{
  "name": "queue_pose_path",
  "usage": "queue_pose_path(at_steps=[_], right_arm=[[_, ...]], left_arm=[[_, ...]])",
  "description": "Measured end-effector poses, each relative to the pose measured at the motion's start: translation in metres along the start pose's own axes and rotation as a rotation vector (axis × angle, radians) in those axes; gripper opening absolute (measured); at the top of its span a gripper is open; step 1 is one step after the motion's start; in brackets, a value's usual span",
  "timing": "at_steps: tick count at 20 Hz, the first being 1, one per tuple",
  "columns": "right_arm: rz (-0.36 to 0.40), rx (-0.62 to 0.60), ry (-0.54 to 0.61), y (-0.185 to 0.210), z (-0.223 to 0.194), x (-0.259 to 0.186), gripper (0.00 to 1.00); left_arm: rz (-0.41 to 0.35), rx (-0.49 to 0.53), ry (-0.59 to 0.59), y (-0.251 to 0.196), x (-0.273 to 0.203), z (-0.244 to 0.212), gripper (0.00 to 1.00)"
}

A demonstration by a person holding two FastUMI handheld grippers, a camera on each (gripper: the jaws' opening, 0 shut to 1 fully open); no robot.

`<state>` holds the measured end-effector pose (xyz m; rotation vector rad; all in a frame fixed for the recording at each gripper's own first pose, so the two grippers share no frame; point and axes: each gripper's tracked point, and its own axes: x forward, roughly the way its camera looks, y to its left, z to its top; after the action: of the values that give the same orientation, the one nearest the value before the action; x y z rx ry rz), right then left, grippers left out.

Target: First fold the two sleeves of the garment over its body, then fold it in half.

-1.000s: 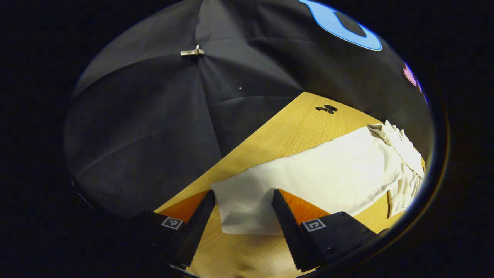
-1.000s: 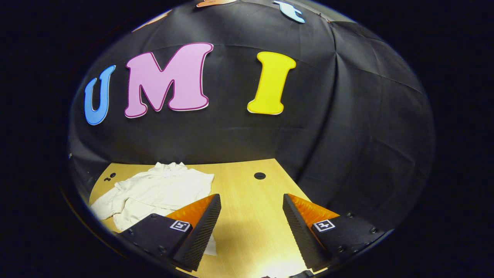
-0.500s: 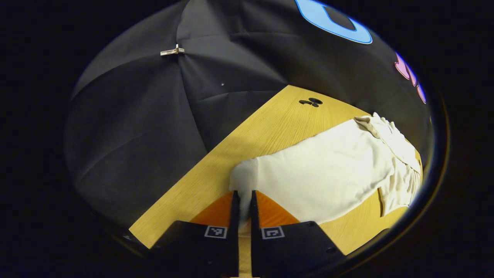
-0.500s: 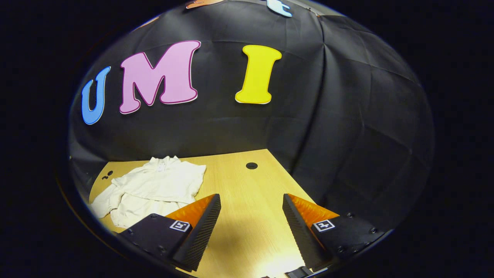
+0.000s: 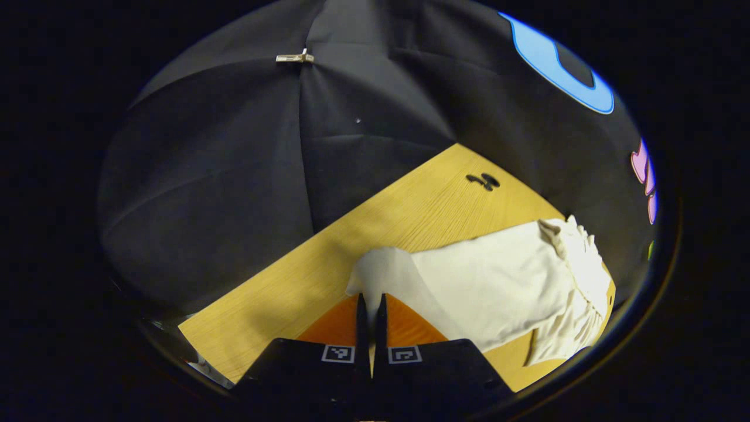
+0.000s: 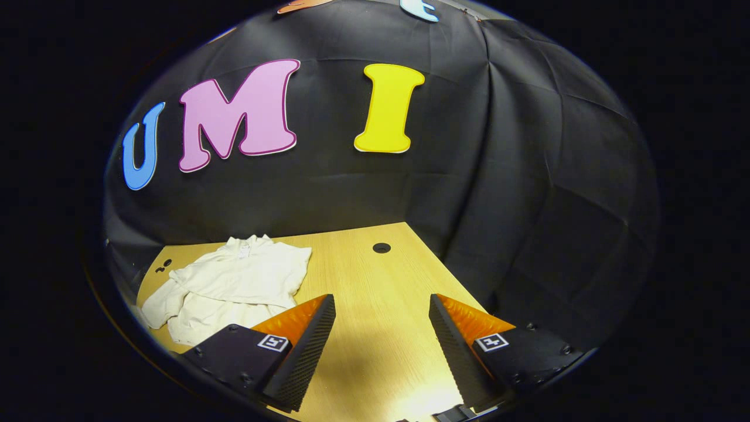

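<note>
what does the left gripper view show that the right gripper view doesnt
Left gripper view: the left gripper, jaws shut on a lifted end of the white garment, and a small clip on the booth wall.

Right gripper view: the right gripper, jaws open over bare table, and a round hole in the tabletop.

Both: the garment and the wooden table.

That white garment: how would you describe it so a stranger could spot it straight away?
Start at the wooden table in front of the black cloth wall. On its left part, in the right gripper view, lies the cream garment, collar toward the wall. It is the only soft, pale thing there, and the left gripper has its jaws shut on one corner.
</note>
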<state>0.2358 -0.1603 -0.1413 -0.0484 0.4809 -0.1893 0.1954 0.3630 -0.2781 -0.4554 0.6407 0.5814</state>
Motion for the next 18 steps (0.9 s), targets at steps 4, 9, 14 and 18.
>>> queue_pose_path(at_steps=[4, 9, 14, 18], right_arm=[[-0.008, 0.015, 0.013, -0.007, -0.007, 0.004, 0.99], [-0.018, 0.042, 0.033, -0.018, -0.019, 0.013, 0.99], [-0.014, 0.069, 0.062, -0.024, -0.034, 0.022, 0.98], [-0.013, 0.093, 0.084, -0.028, -0.044, 0.033, 0.98]], left_arm=[[-0.049, 0.041, -0.047, -0.043, -0.005, 0.046, 0.06], [-0.096, 0.114, -0.096, -0.107, -0.003, 0.095, 0.06], [-0.154, 0.143, -0.145, -0.189, 0.003, 0.136, 0.06], [-0.223, 0.199, -0.175, -0.270, 0.009, 0.150, 0.06]])
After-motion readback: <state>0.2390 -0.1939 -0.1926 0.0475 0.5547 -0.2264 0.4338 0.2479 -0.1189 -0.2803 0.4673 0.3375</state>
